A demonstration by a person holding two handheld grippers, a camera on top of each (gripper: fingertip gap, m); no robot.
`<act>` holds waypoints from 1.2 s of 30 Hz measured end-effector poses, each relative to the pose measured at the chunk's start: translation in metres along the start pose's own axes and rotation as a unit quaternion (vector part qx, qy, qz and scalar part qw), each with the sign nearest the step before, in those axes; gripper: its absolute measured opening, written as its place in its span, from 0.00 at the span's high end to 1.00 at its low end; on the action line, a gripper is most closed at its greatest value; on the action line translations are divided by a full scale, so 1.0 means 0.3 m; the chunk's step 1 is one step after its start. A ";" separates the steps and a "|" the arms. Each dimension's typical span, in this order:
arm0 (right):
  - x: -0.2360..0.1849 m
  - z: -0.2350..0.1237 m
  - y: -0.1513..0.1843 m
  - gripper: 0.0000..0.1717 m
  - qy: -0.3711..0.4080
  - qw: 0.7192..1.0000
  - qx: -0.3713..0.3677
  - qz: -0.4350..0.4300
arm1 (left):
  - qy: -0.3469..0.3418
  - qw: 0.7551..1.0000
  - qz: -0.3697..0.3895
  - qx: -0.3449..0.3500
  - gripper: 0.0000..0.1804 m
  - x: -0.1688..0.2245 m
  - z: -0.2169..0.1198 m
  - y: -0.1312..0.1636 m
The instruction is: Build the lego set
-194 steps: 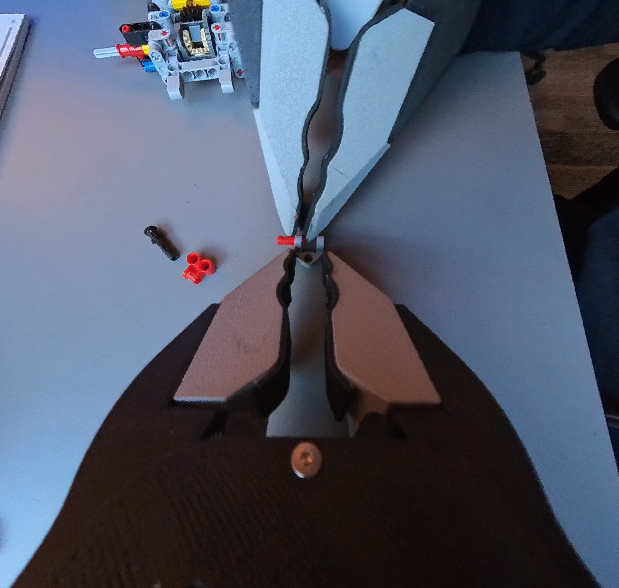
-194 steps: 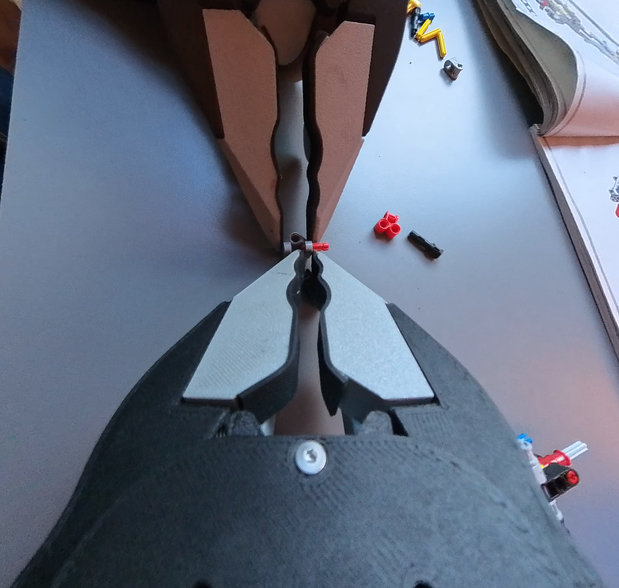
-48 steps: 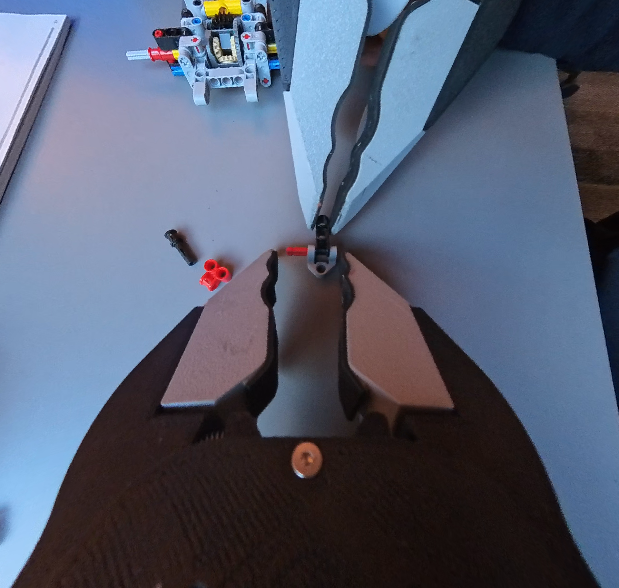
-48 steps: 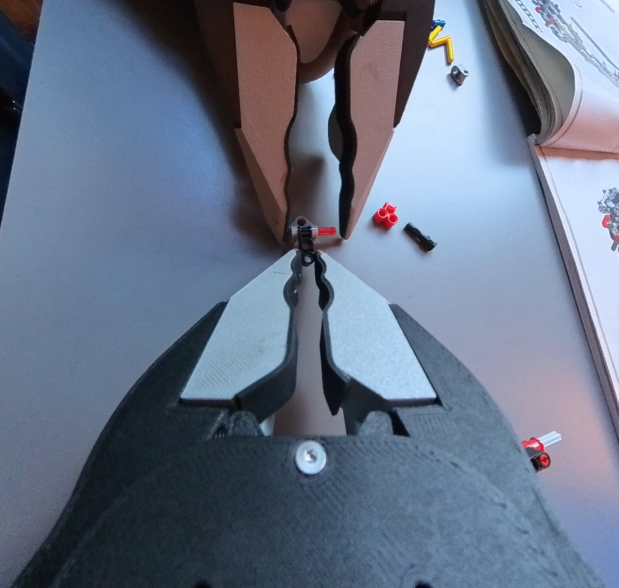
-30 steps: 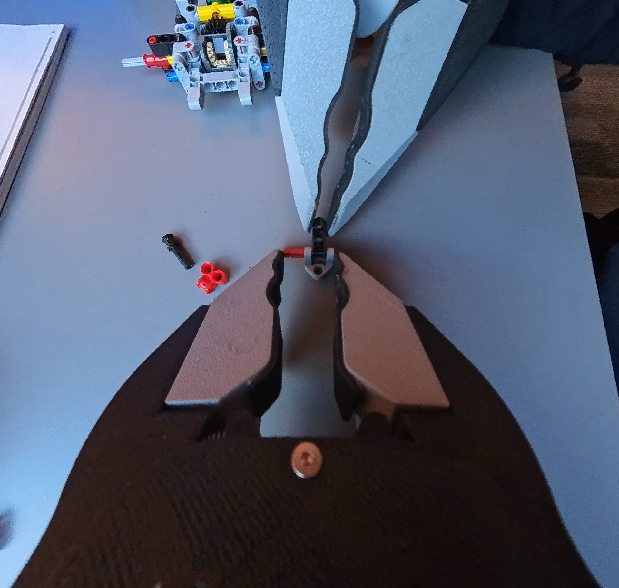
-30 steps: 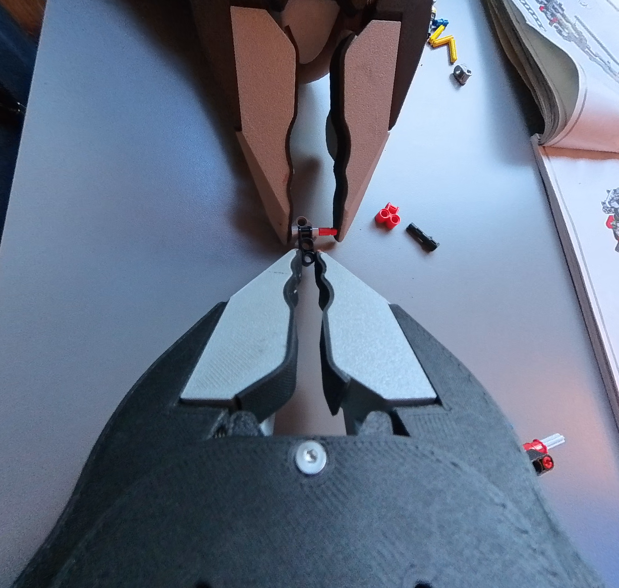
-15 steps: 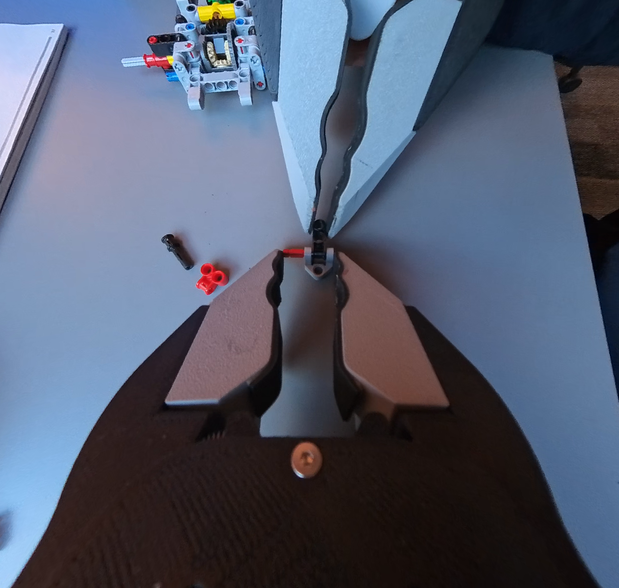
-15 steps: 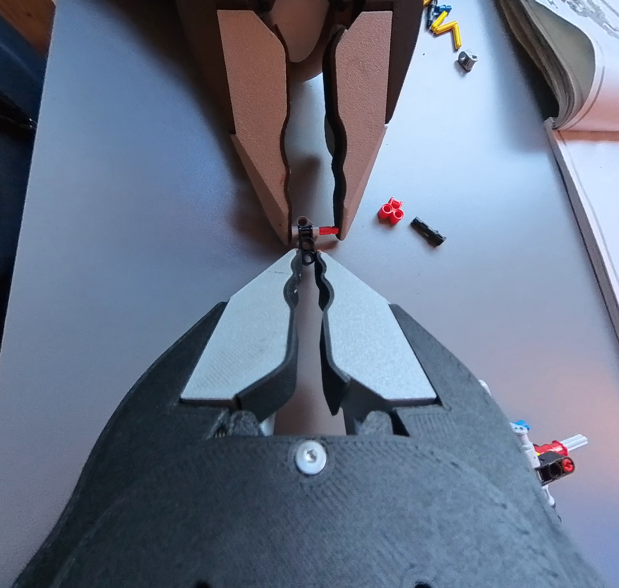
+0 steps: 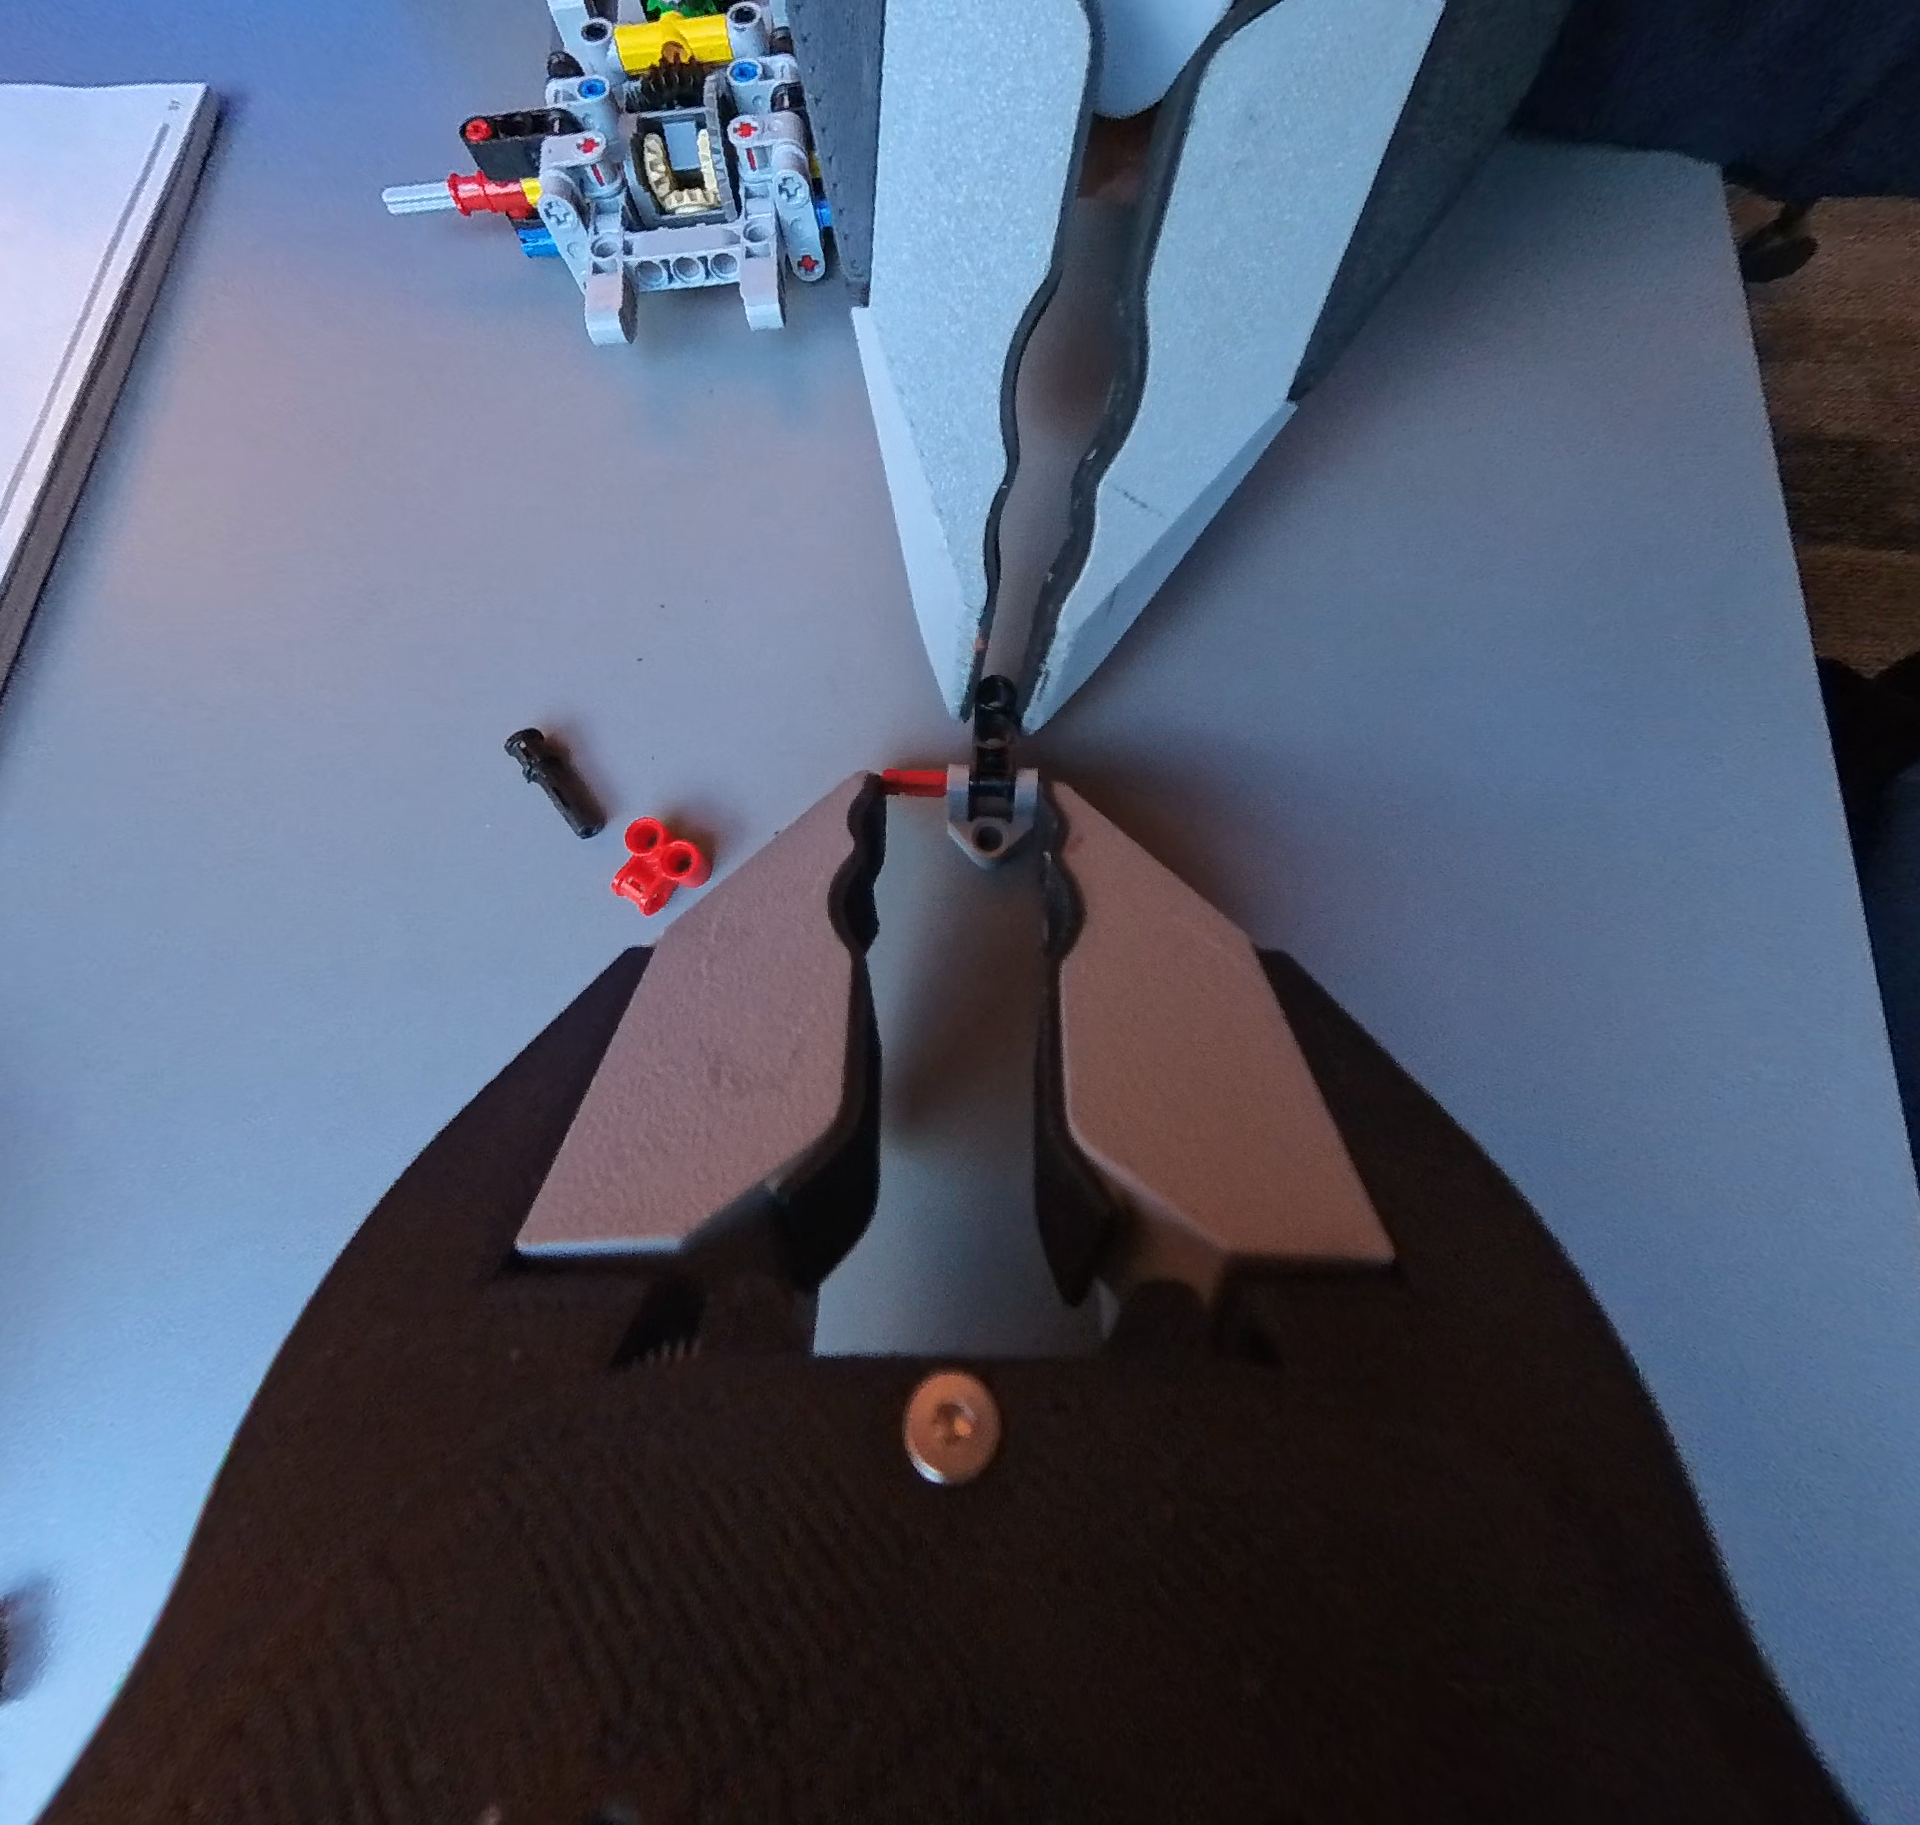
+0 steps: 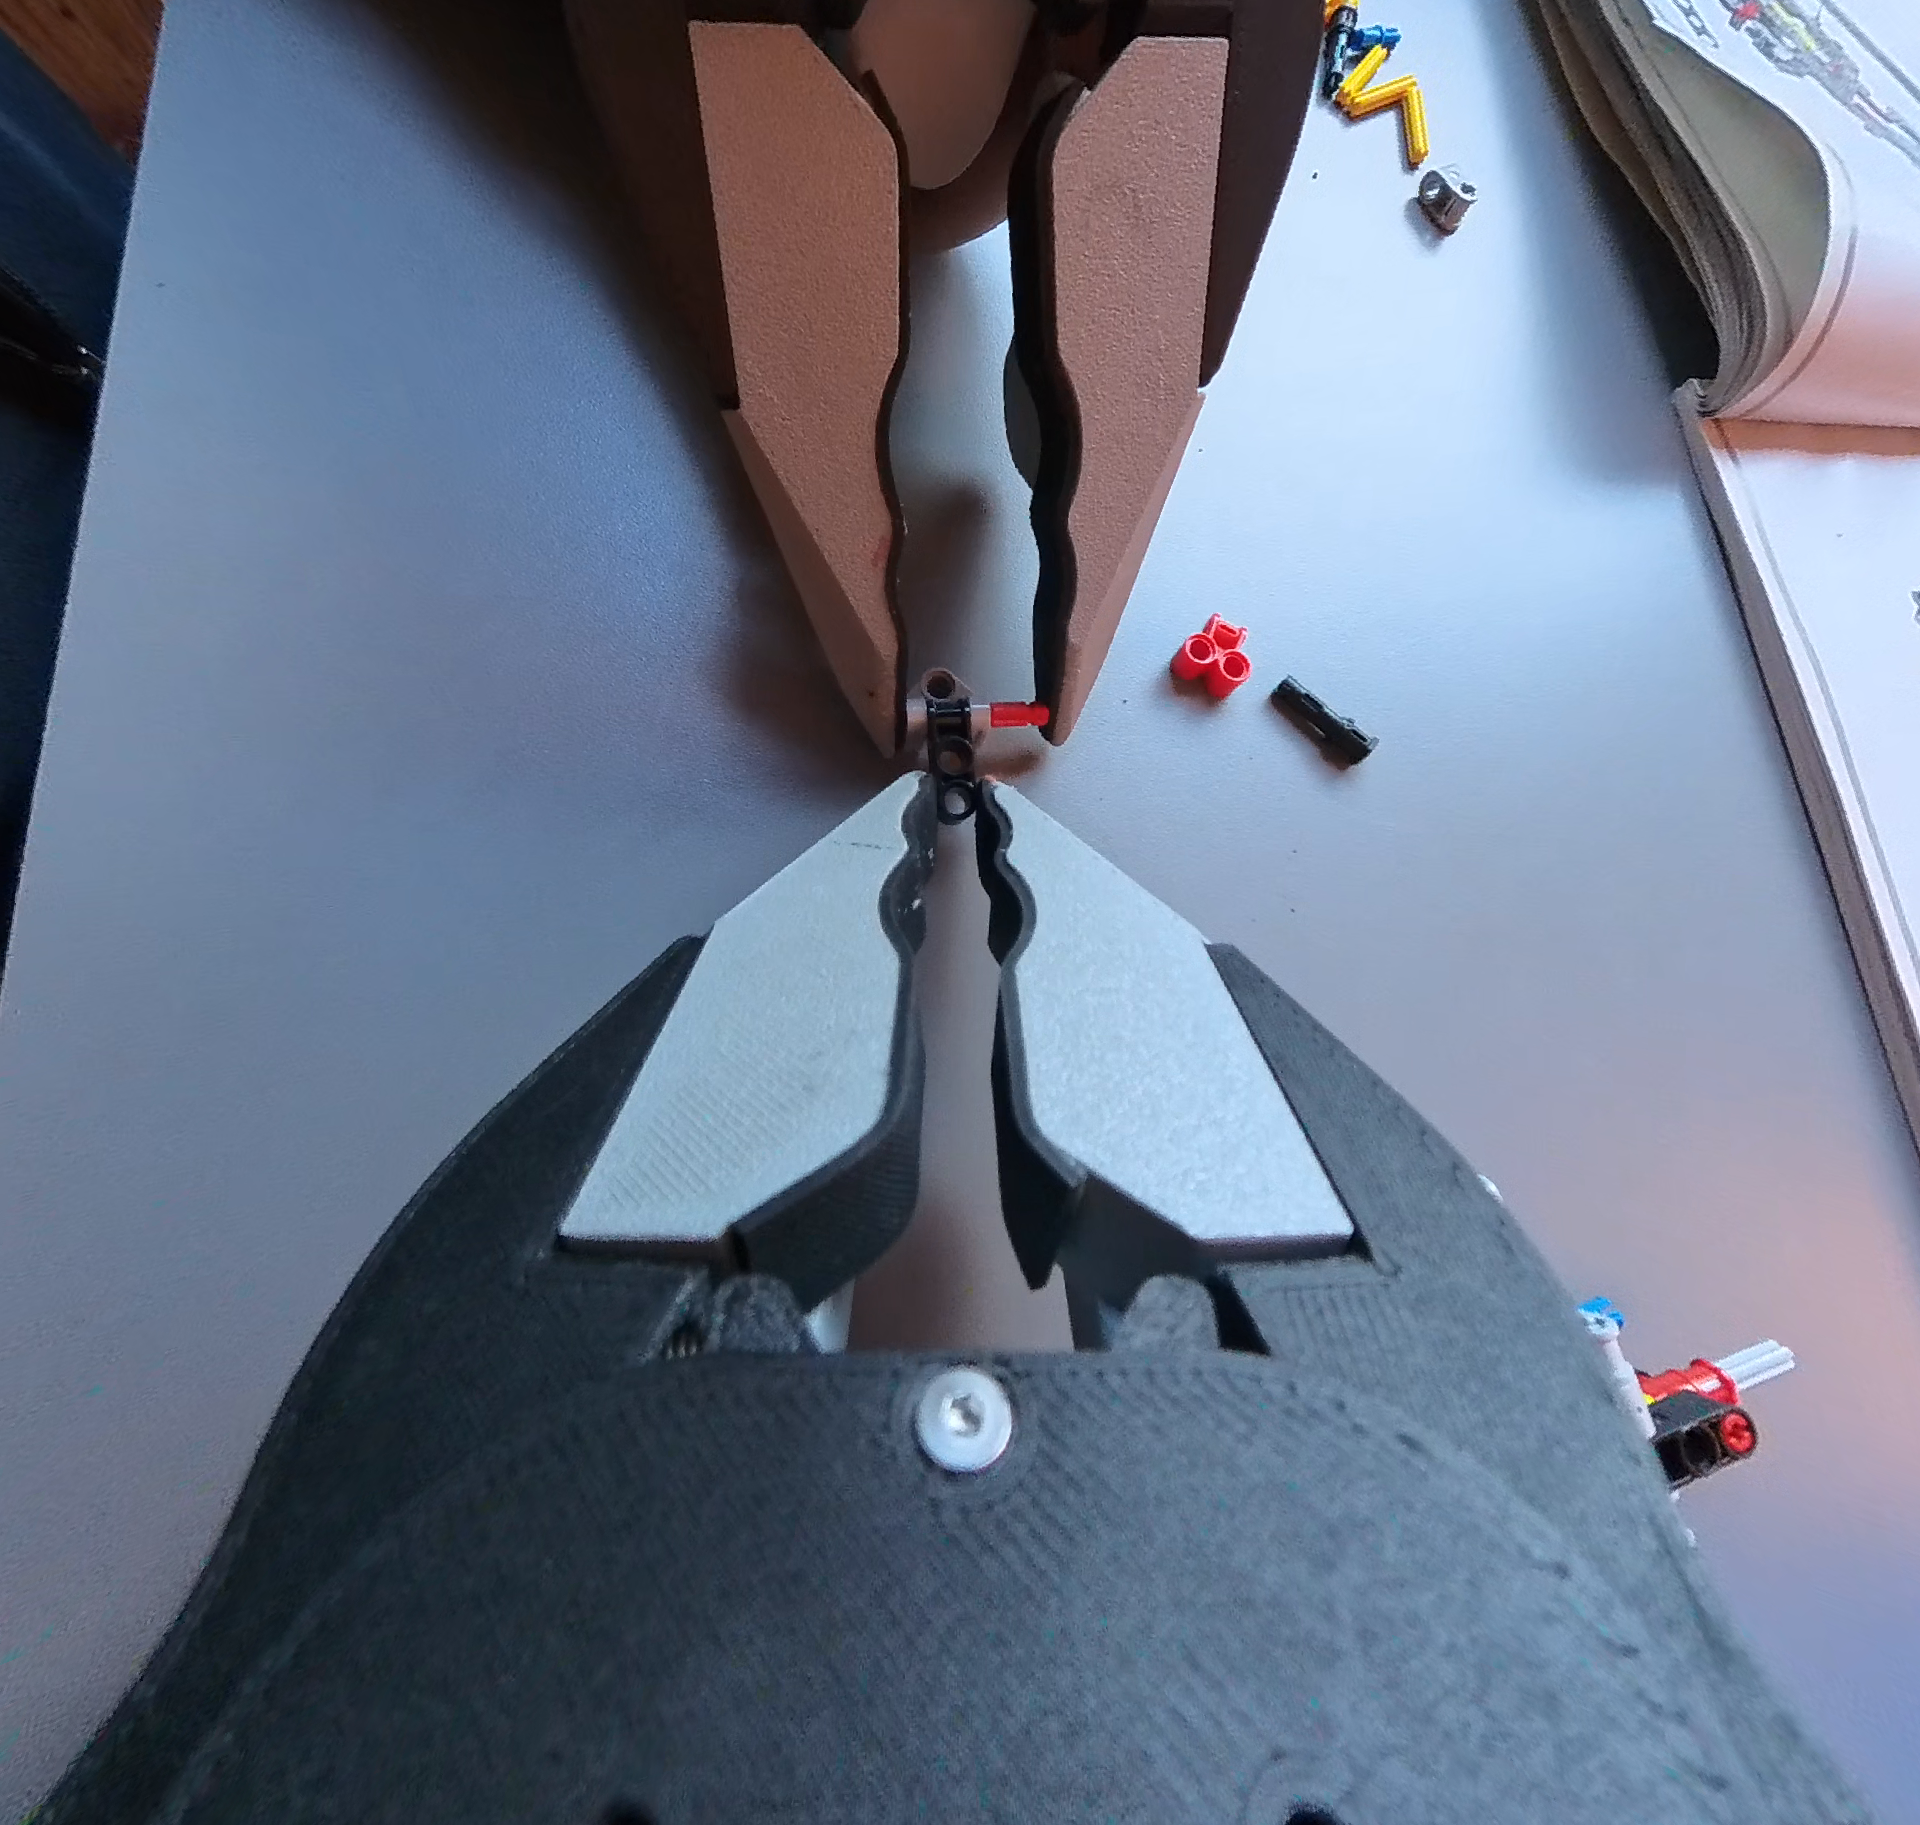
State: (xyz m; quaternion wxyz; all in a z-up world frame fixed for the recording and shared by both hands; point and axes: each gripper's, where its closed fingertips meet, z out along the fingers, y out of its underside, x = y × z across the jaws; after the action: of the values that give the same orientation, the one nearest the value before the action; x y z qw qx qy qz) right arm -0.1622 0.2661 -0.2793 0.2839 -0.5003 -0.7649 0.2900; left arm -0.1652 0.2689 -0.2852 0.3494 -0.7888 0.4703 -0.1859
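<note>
My left gripper (image 9: 961, 788) is shut on a small assembly just above the grey table (image 9: 1455, 736). One pad presses the end of a red pin (image 9: 914, 780), the other the side of a grey connector (image 9: 992, 825). My right gripper (image 10: 956, 799) faces it tip to tip and is shut on a thin black beam (image 10: 951, 773). The beam's far end sits in the grey connector (image 10: 940, 684). The right wrist view shows the left gripper (image 10: 977, 726) pinching the red pin (image 10: 1018, 713) and connector. The left wrist view shows the right gripper (image 9: 1003, 705) gripping the beam (image 9: 995, 726).
A loose black pin (image 9: 554, 783) and a red connector (image 9: 658, 863) lie left of my left fingers. A partly built model (image 9: 675, 175) stands farther off. An open booklet (image 10: 1766, 165), yellow pieces (image 10: 1382, 97) and a small grey piece (image 10: 1444, 196) lie nearby. The table's edge (image 9: 1766, 528) is at the right. Only a small space, under 4 cm, lies between the two pairs of fingers. From either gripper's tips it is about 20 centimeters to the small grey piece (image 10: 1444, 196).
My left jaws narrowed from a wider gap until the pads met the red pin's end and the grey connector. In the last second both grippers barely move. The right keeps hold of the black beam.
</note>
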 end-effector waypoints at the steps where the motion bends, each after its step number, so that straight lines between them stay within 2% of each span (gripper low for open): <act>1: 0.000 0.000 0.000 0.98 0.000 1.000 0.000 -0.001 | -0.003 1.000 0.005 0.000 0.85 0.001 0.000 -0.001; 5: -0.002 -0.004 0.003 0.98 0.001 1.000 -0.001 -0.003 | -0.009 1.000 0.015 0.000 0.86 0.001 0.001 -0.003; 20: 0.015 -0.011 0.011 0.97 0.026 0.999 -0.002 0.026 | -0.018 0.999 -0.033 -0.003 0.86 -0.009 0.010 -0.005; 21: 0.016 -0.010 0.008 0.98 0.033 0.999 -0.001 0.029 | -0.017 0.999 -0.033 -0.002 0.90 -0.006 0.010 -0.006; 24: 0.016 -0.010 0.009 0.98 0.050 0.998 -0.006 0.032 | -0.026 0.999 -0.024 -0.002 0.90 -0.004 0.009 -0.007; 32: 0.009 -0.012 0.008 0.98 0.038 0.999 0.010 0.028 | -0.033 0.999 0.004 -0.001 0.90 0.001 0.008 -0.008; 36: 0.007 -0.011 0.008 0.97 0.034 0.999 0.017 0.022 | -0.014 1.000 0.002 0.000 0.90 0.006 0.009 -0.009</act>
State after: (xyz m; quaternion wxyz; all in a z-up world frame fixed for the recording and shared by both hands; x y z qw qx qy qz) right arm -0.1590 0.2693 -0.2784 0.3114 -0.5214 -0.7389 0.2920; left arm -0.1610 0.2694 -0.2852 0.3569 -0.7901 0.4670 -0.1739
